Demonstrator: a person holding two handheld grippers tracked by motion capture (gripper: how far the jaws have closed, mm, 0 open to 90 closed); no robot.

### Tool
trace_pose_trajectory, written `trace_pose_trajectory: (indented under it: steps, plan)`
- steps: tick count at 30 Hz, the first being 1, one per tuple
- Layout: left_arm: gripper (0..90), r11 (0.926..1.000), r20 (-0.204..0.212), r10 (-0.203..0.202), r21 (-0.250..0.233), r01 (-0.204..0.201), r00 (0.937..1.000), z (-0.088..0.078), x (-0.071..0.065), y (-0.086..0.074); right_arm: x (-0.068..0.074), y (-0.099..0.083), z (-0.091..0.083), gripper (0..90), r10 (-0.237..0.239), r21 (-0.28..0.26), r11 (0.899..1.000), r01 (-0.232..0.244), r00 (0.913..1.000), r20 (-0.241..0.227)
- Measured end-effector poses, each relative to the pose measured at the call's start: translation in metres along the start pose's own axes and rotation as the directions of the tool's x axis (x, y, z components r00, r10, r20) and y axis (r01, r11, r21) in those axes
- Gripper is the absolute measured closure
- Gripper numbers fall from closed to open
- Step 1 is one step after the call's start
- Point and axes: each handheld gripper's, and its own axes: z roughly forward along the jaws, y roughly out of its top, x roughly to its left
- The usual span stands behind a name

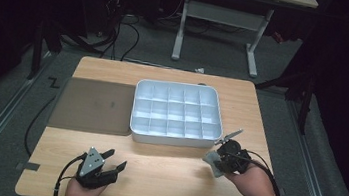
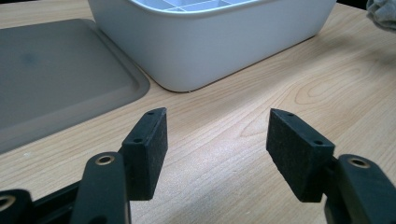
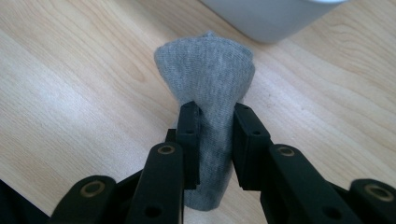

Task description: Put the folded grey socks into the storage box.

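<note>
In the high view, a light wooden table fills the middle of the frame. A white compartment tray, divided into a grid of small cells, sits at its centre. Lying flat against the tray's left side is a grey-brown lid.

At lower left of the high view, the left gripper rests low over the table with its jaws spread and nothing between them. The left gripper view confirms this: bare wood grain shows between the two black pads, and the tray's rounded white wall and the lid's edge stand beyond them.

At lower right of the high view, the right gripper sits just off the tray's near right corner, with something pale grey at its tip that is too small there to identify. The right gripper view settles it: the jaws pinch a grey knit sock, apparently bunched or rolled, gripped round its middle. Its rounded end bulges above the pads. A corner of the white tray shows at the upper right of that frame, near the sock but apart from it.
</note>
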Motion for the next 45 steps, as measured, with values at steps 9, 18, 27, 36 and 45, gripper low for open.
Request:
trace_pose_trajectory:
  steps: [9,18,27,36,45]
  plan:
    - [39.1,0.9999,0.010,-0.014,0.001,0.014,0.9998,0.000,0.001,-0.001,-0.007,0.017,-0.020,75.5,0.000,-0.026,1.000,0.000,1.0000,-0.008]
    - [40.2,0.9999,0.020,-0.013,0.007,0.012,0.9997,-0.002,0.000,0.000,-0.012,0.042,-0.038,75.5,-0.003,-0.039,0.999,0.003,1.0000,0.004]
    - [41.5,0.9992,0.032,-0.040,0.000,0.040,0.9987,-0.008,0.001,0.001,-0.021,0.074,-0.038,75.5,0.011,-0.030,1.000,-0.010,0.9995,0.031]
    - [42.5,0.9971,0.062,-0.076,0.005,0.075,0.9952,-0.007,0.004,0.002,-0.039,0.093,-0.023,75.5,0.064,-0.002,0.998,-0.064,0.9969,0.046]
    - [42.7,0.9971,0.076,-0.076,0.008,0.075,0.9942,-0.005,0.004,0.002,-0.057,0.103,-0.001,75.5,0.113,0.026,0.993,-0.114,0.9925,0.047]
